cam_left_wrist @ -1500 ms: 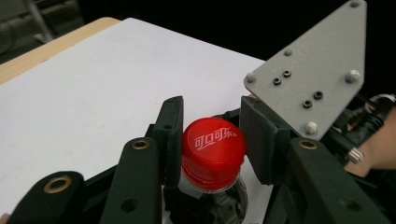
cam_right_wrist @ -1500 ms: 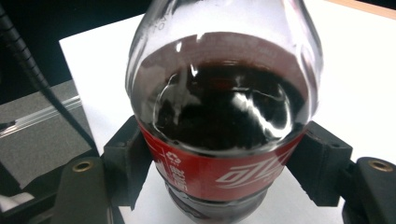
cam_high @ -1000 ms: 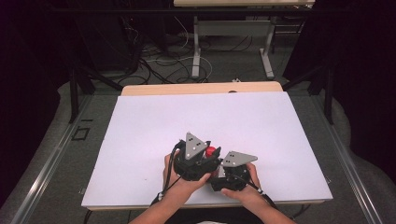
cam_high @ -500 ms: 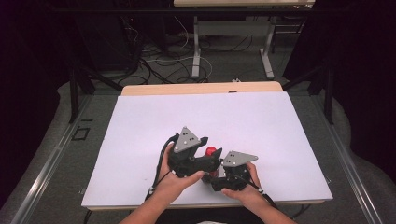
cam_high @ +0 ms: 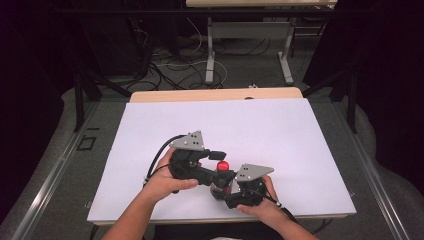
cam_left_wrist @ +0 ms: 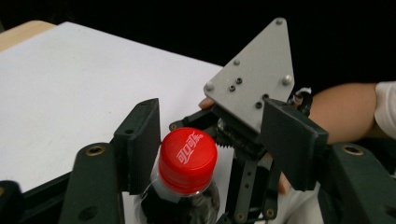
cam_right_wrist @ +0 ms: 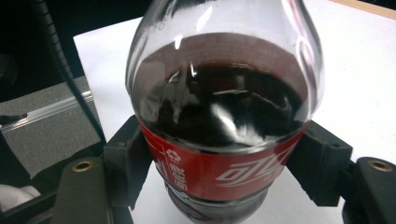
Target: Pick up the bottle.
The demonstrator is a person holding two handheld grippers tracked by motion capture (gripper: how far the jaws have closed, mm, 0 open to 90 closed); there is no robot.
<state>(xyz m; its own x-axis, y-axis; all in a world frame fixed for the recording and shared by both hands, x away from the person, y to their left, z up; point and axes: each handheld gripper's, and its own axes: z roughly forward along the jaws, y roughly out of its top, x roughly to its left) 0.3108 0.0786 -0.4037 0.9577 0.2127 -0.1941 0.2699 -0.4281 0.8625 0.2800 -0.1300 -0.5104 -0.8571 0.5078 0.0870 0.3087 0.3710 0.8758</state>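
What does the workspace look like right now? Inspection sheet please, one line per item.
Surface: white tabletop, bare apart from the work near its front edge.
Job's things: cola bottle, upright, dark drink inside, red cap on.
Clutter: nothing seen.
Grippers: right claw shut on the bottle's red label band; left claw open around the cap, which lies beside one jaw with a clear gap to the other; its jaws have just been opening.
Cables: black cable loops from the left claw; loose cables on the floor beyond the table.
Surroundings: grey floor, table legs behind, dark backdrop.
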